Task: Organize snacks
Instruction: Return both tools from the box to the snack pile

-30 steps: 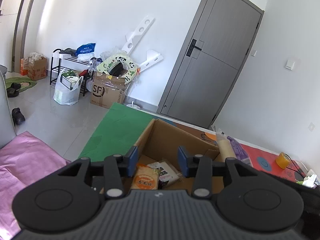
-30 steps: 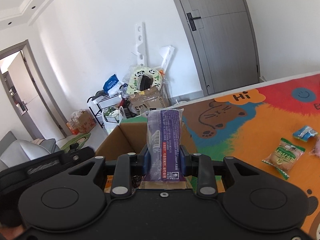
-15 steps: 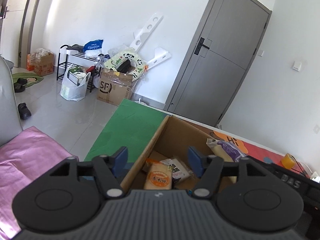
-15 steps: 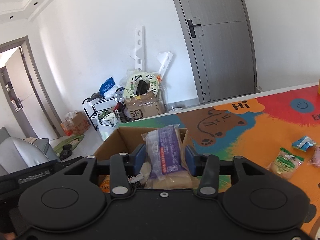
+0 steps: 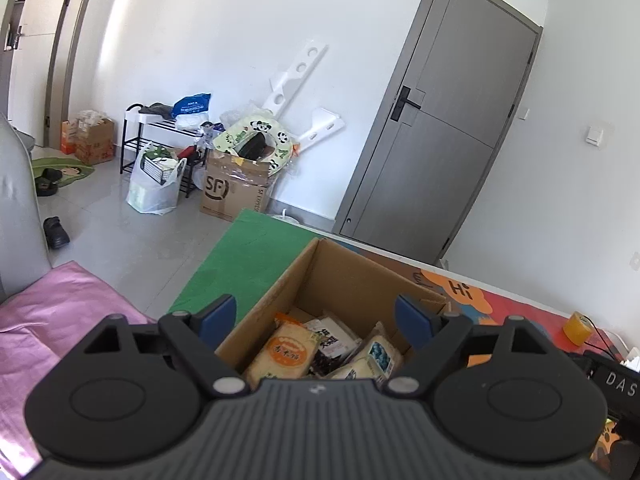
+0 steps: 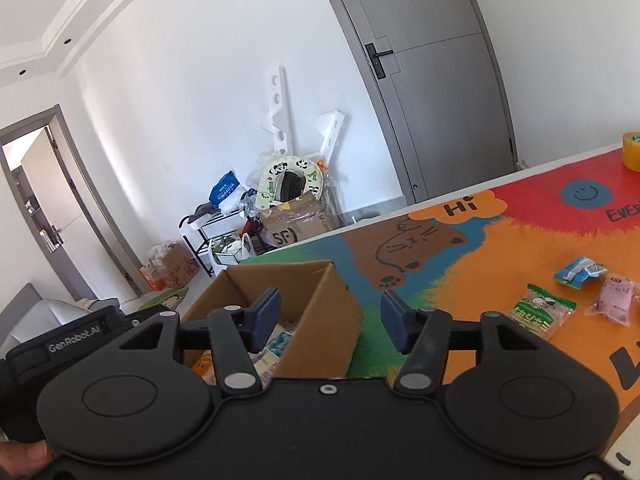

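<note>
An open cardboard box (image 5: 352, 280) holds several snack packets, among them an orange-labelled one (image 5: 286, 354) and a dark one (image 5: 334, 344). My left gripper (image 5: 316, 314) hovers over the box. Its jaws are opening, with nothing between the pads. My right gripper (image 6: 330, 312) hangs over the box's (image 6: 320, 332) right wall, its jaws also opening and empty. A green packet (image 6: 542, 314), a pink packet (image 6: 616, 294) and a blue packet (image 6: 580, 272) lie loose on the mat to the right.
The box stands on a colourful cartoon mat (image 6: 480, 264) on a table. A yellow tape roll (image 6: 632, 150) sits at the far right. Beyond the table edge are a grey door (image 5: 440, 140), an SF carton (image 5: 232, 196) and floor clutter. Pink cloth (image 5: 60, 312) lies at the left.
The right gripper let go of the purple packet, which dropped into the box, and the gripper shifted right. Both grippers' jaws have spread wider.
</note>
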### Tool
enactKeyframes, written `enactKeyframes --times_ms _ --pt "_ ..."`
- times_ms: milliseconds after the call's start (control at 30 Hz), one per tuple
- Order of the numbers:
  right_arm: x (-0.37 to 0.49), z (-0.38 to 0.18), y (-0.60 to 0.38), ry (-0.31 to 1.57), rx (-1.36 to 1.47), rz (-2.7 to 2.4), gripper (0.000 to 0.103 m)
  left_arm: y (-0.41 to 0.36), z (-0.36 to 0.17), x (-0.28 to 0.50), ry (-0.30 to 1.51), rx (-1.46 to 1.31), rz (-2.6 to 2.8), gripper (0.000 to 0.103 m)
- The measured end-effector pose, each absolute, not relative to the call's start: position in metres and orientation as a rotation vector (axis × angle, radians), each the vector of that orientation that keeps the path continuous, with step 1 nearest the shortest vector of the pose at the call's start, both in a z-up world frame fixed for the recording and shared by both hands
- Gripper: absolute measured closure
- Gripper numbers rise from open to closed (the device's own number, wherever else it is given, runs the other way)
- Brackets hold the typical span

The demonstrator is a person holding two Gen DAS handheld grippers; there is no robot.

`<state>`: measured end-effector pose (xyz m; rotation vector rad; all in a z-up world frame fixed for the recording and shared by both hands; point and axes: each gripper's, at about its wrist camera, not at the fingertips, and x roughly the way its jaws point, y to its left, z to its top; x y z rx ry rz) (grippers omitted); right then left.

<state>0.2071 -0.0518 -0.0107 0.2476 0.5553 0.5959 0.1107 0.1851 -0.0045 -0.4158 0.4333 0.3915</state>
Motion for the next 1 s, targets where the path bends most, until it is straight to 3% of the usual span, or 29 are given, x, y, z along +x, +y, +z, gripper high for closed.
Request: enactKeyframes --times_ms 433,533,1000 --pt "0.210 -0.025 -0.074 0.602 0.254 0.570 0.045 0.174 -0.004 0.112 0.450 -0.401 0.372 0.012" --pt "0.210 -0.027 -0.087 0.600 0.248 0.544 0.037 0.162 -0.004 0.117 0.452 -0.393 0.338 0.010" --pt "0.214 -0.037 -0.157 0.608 0.264 0.452 0.027 0.093 -0.010 0.146 0.506 -0.349 0.219 0.006"
